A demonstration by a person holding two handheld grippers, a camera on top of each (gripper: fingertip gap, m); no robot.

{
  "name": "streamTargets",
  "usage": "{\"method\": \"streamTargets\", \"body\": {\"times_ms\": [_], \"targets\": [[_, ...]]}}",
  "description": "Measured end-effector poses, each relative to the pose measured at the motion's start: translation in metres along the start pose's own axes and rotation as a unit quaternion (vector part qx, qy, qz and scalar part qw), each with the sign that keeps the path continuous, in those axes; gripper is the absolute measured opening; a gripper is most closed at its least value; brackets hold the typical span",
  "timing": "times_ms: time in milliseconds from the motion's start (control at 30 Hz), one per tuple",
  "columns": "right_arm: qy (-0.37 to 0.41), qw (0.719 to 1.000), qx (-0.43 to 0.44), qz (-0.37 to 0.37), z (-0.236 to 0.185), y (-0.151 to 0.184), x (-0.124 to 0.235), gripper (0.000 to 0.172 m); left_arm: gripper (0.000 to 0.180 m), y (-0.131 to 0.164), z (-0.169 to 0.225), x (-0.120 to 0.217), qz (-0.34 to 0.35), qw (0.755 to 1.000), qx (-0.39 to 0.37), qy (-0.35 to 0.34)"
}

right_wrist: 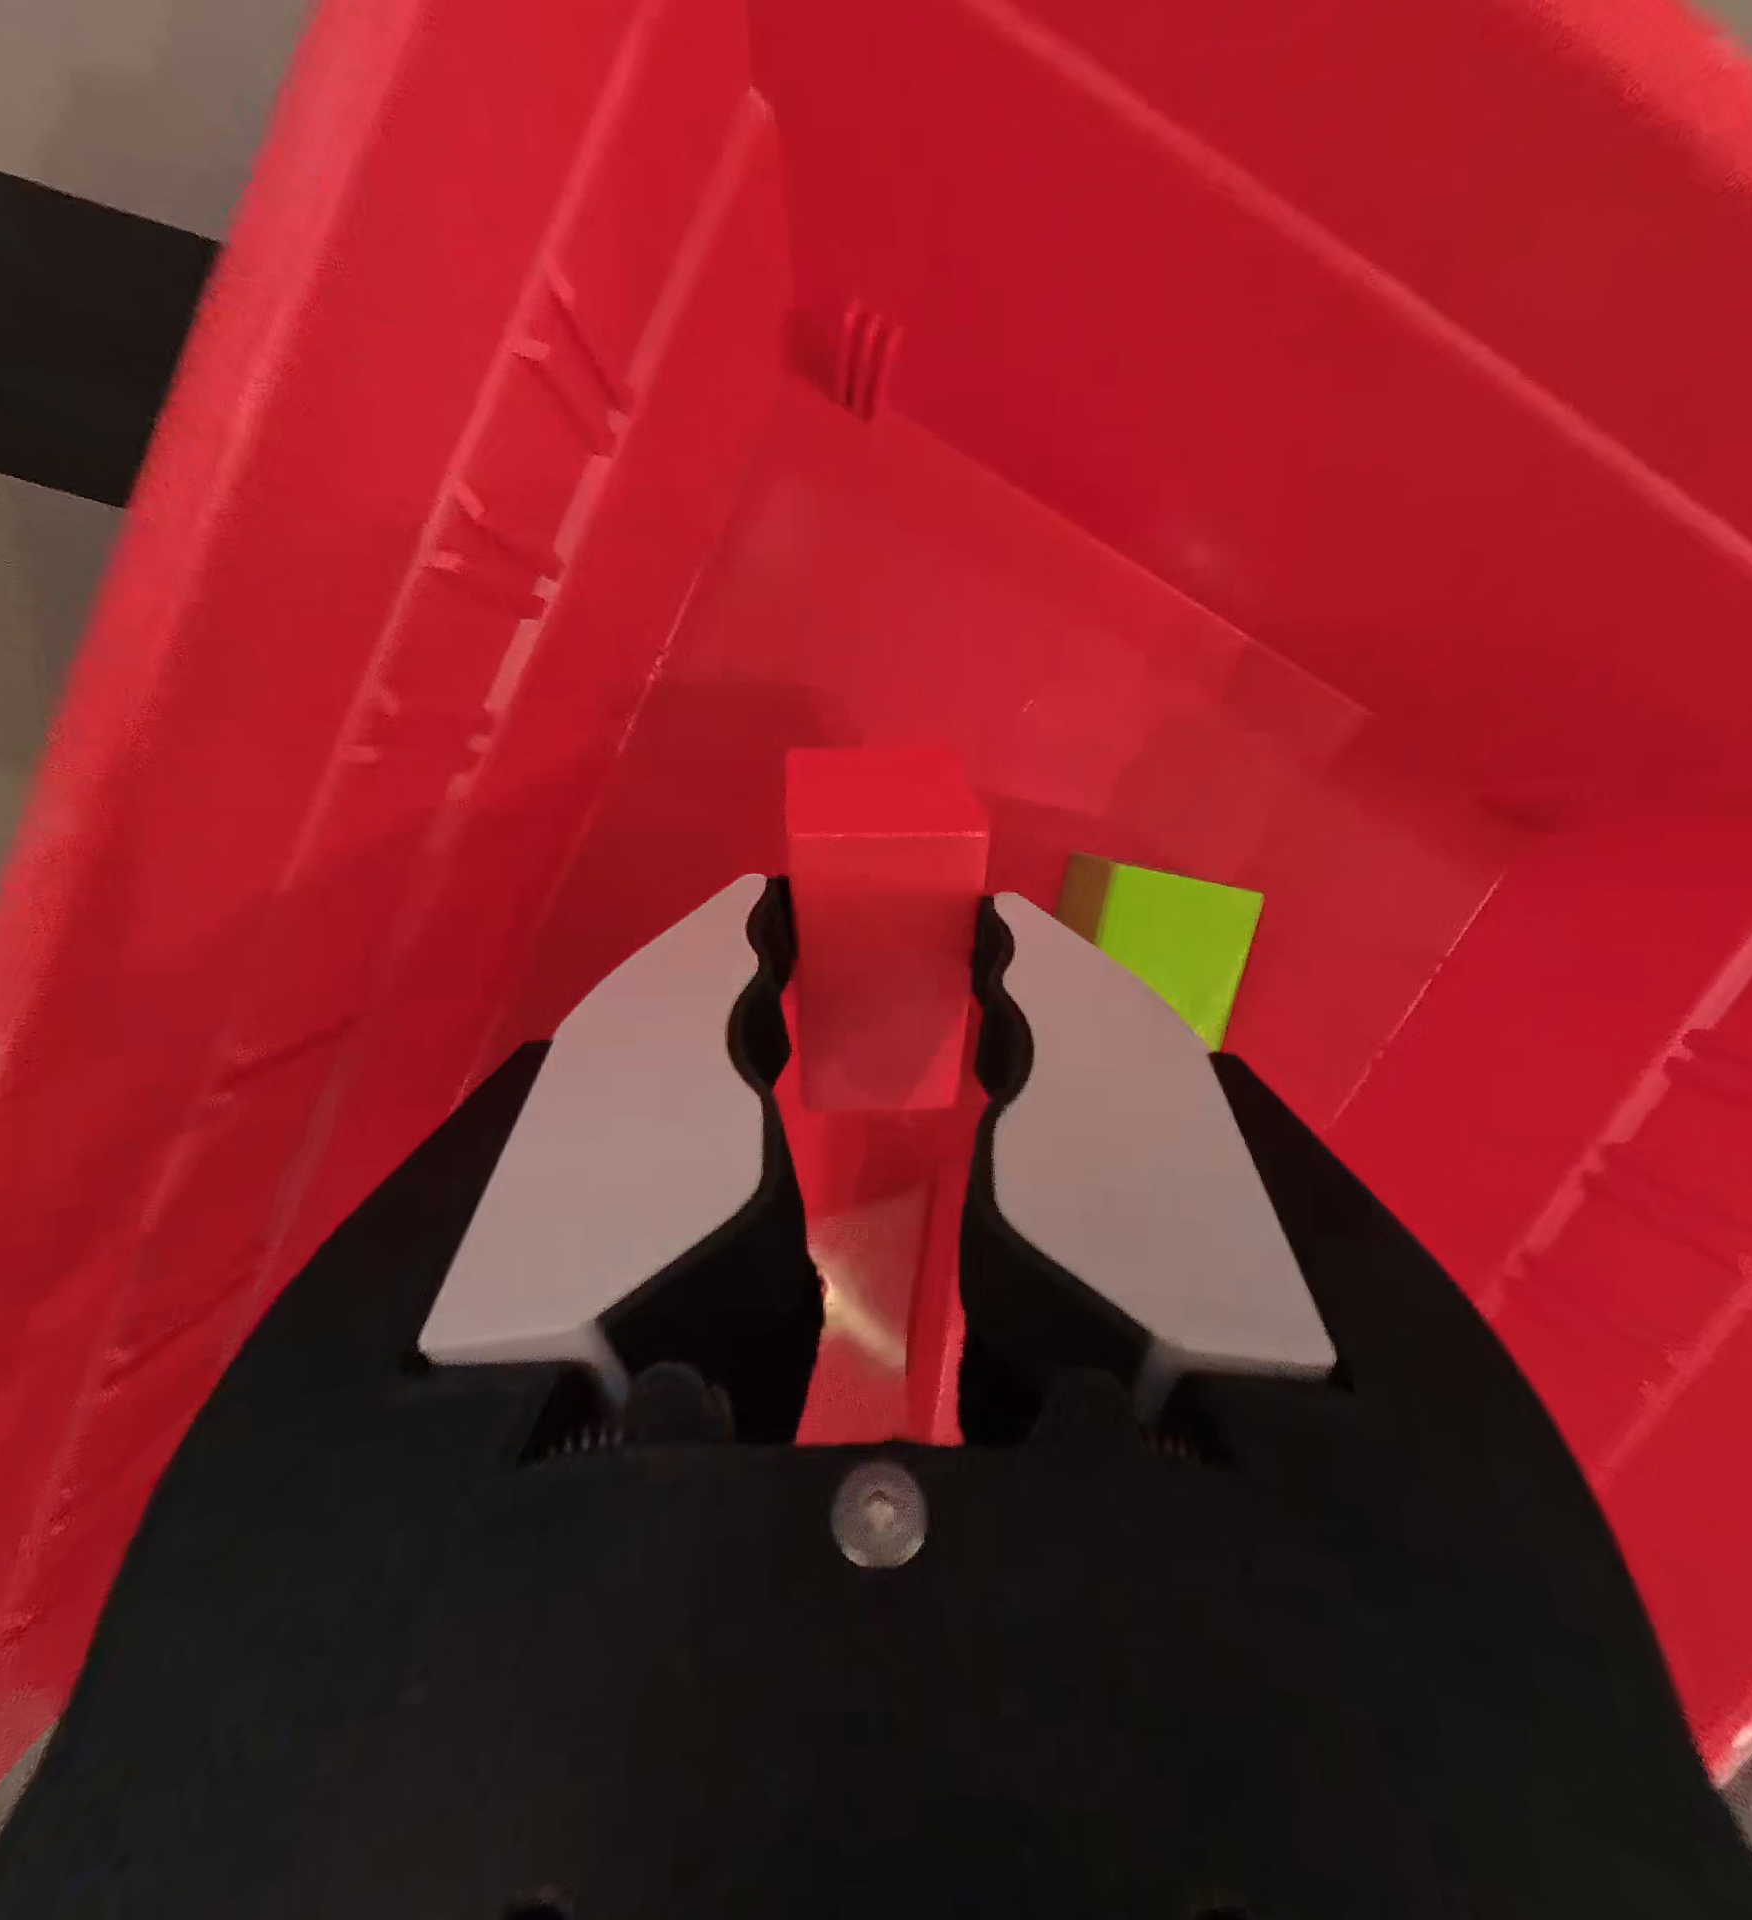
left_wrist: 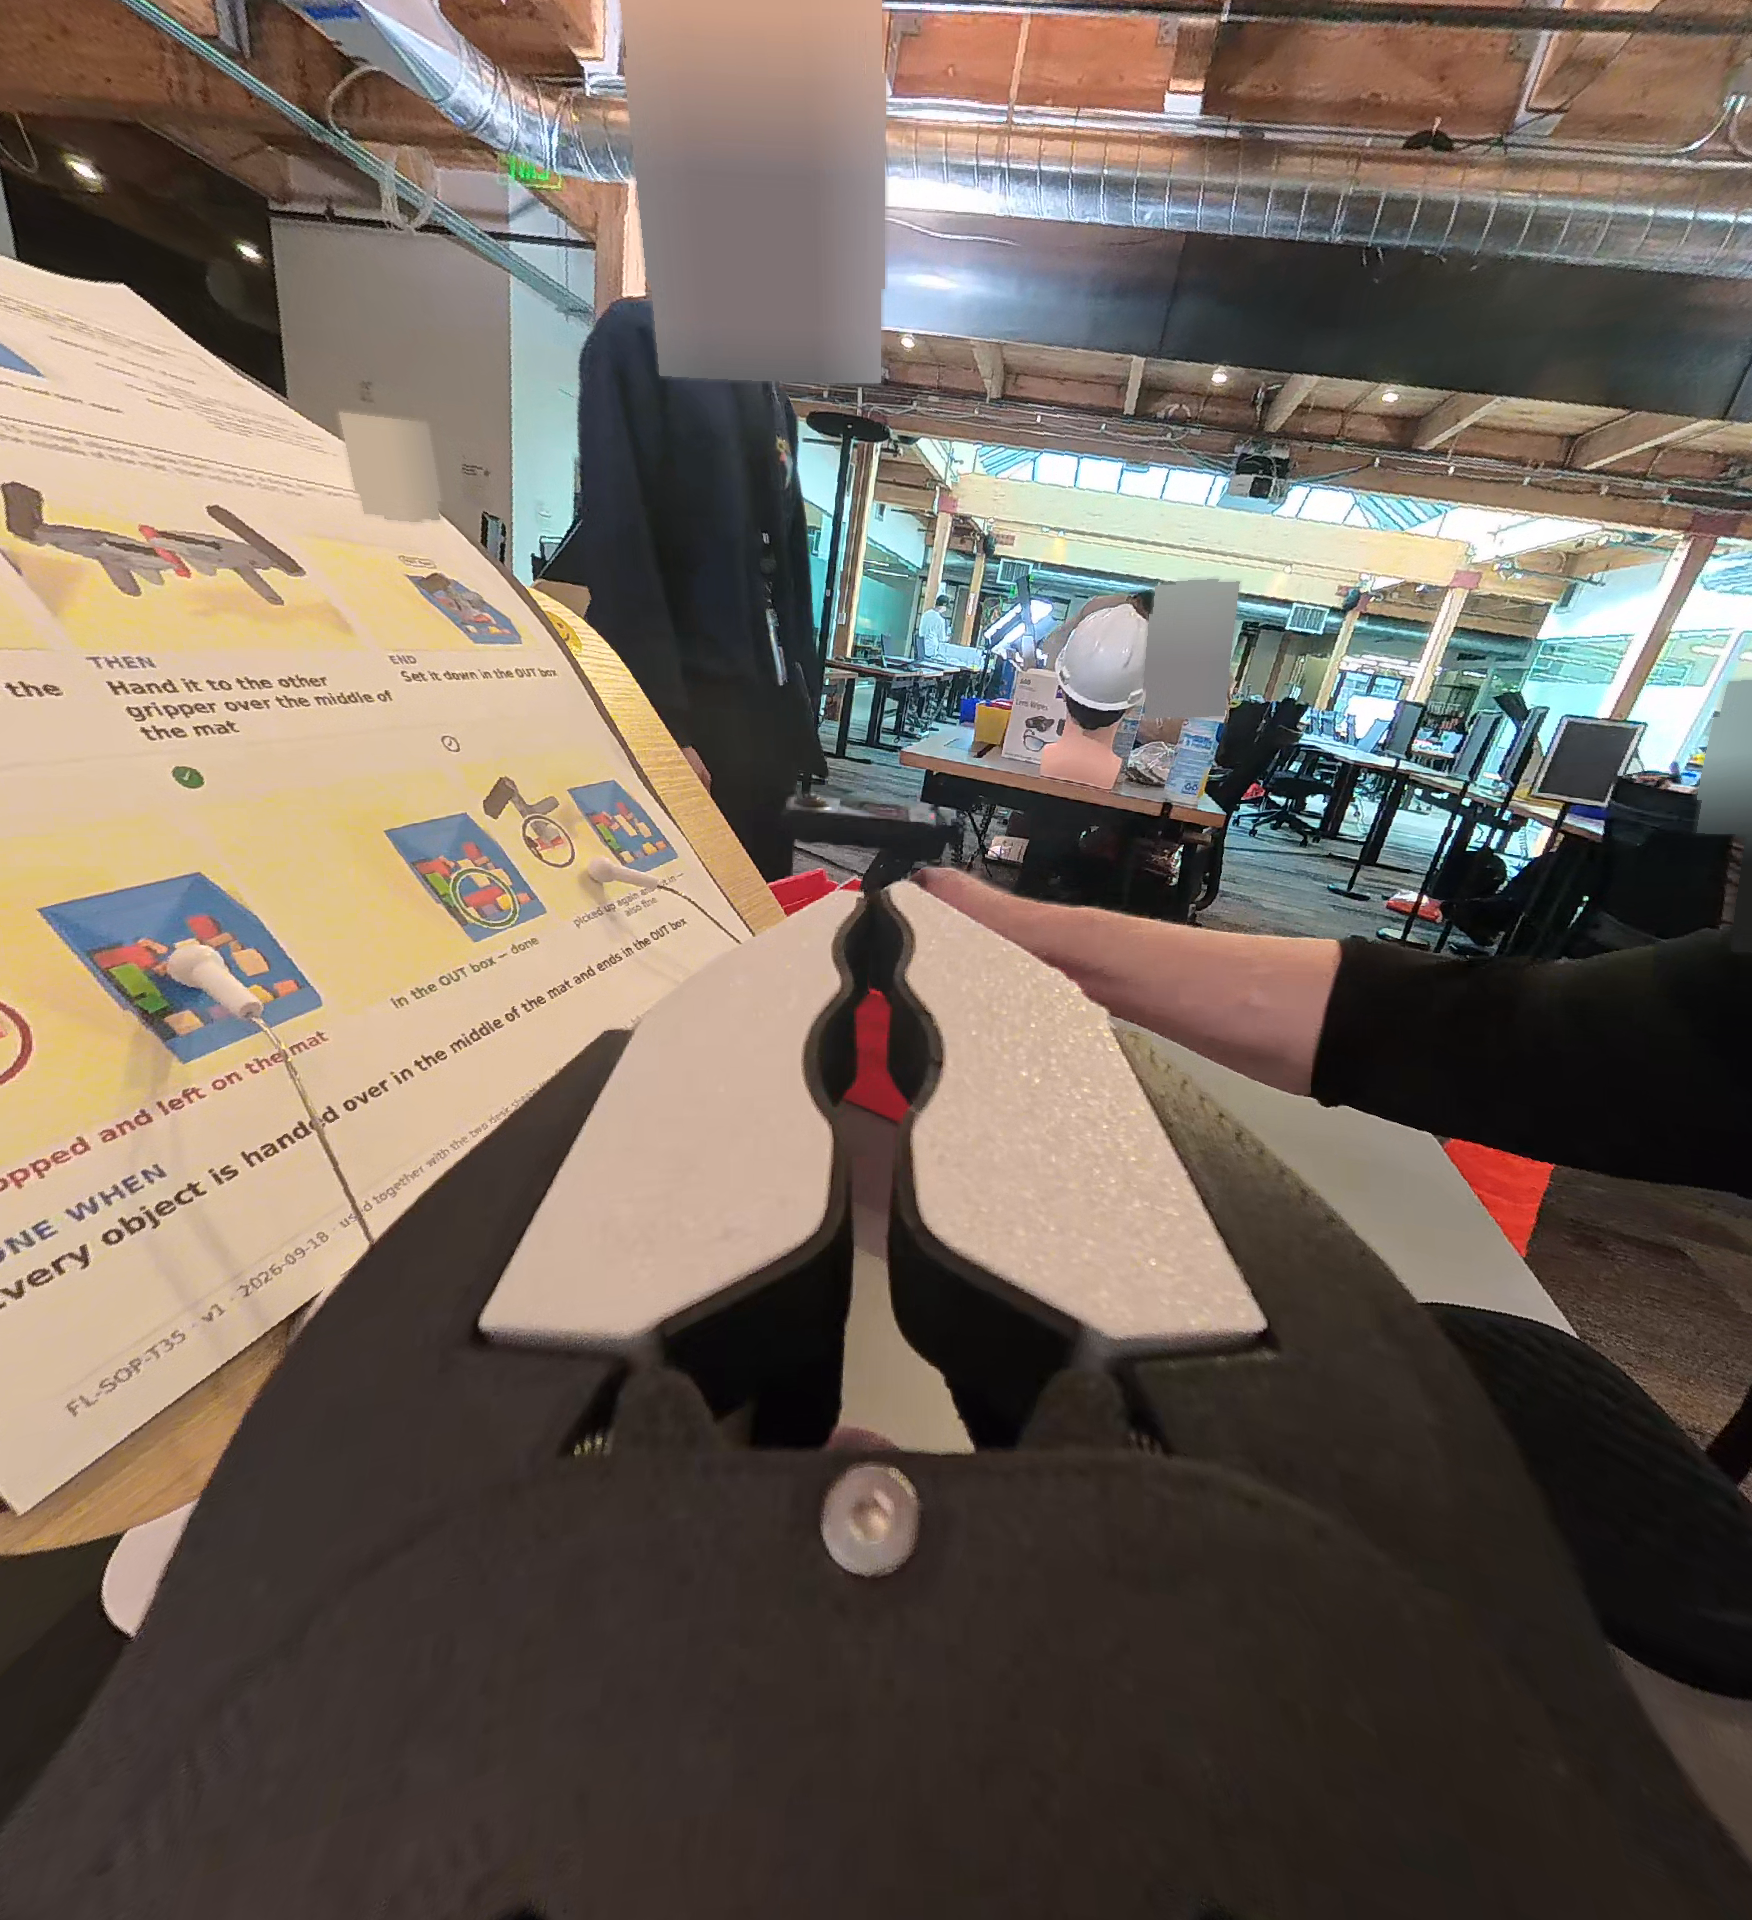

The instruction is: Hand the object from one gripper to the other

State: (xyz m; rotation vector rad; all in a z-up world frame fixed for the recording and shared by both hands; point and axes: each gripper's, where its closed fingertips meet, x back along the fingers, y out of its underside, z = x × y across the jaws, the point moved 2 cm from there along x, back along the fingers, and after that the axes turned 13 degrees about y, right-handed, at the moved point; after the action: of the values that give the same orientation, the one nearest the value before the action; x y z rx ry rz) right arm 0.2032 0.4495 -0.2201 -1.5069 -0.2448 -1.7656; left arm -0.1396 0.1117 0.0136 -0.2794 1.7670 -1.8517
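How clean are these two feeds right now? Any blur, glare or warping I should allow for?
Left wrist view: sharp on the paper sheet, wide-angle bending of the ceiling beams, bright skylights far back, closed left gripper evenly lit. Right wrist view: the red bin smears with motion blur toward the edges, while the right gripper, red block and green block stay fairly crisp.

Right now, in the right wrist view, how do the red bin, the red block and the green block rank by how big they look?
1. Red bin: it fills most of the view.
2. Red block, clamped in the right hand-held gripper.
3. Green block on the bin floor.
The red block sits nearer the camera, so its lead over the green one is unsure.
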Motion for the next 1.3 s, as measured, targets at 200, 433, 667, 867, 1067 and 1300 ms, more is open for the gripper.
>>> {"method": "streamTargets", "body": {"times_ms": [200, 433, 667, 867, 1067, 1300], "targets": [[0.003, 1.0, 0.003, -0.022, -0.001, -0.006, -0.01, 0.031, 0.0, 0.0, -0.001, 0.001, -0.003, 1.0, -0.002, -0.002], [0.016, 0.999, 0.017, -0.043, -0.003, -0.008, -0.018, 0.031, 0.0, 0.0, -0.003, 0.002, -0.007, 1.0, -0.003, -0.006], [0.031, 0.999, 0.018, -0.024, 0.002, -0.01, -0.01, 0.051, 0.005, -0.007, -0.009, 0.013, -0.018, 0.999, -0.016, -0.028], [0.032, 0.997, 0.006, 0.069, 0.002, -0.013, 0.049, 0.053, 0.018, -0.026, -0.045, 0.084, -0.099, 0.972, -0.066, -0.201], [0.04, 0.989, 0.027, 0.14, -0.017, -0.002, 0.105, 0.048, 0.036, 0.034, -0.1, 0.191, -0.32, 0.856, 0.047, -0.403], [0.051, 0.983, 0.071, 0.163, -0.044, 0.011, 0.131, 0.045, 0.037, 0.14, -0.118, 0.241, -0.438, 0.743, 0.233, -0.449]]}}
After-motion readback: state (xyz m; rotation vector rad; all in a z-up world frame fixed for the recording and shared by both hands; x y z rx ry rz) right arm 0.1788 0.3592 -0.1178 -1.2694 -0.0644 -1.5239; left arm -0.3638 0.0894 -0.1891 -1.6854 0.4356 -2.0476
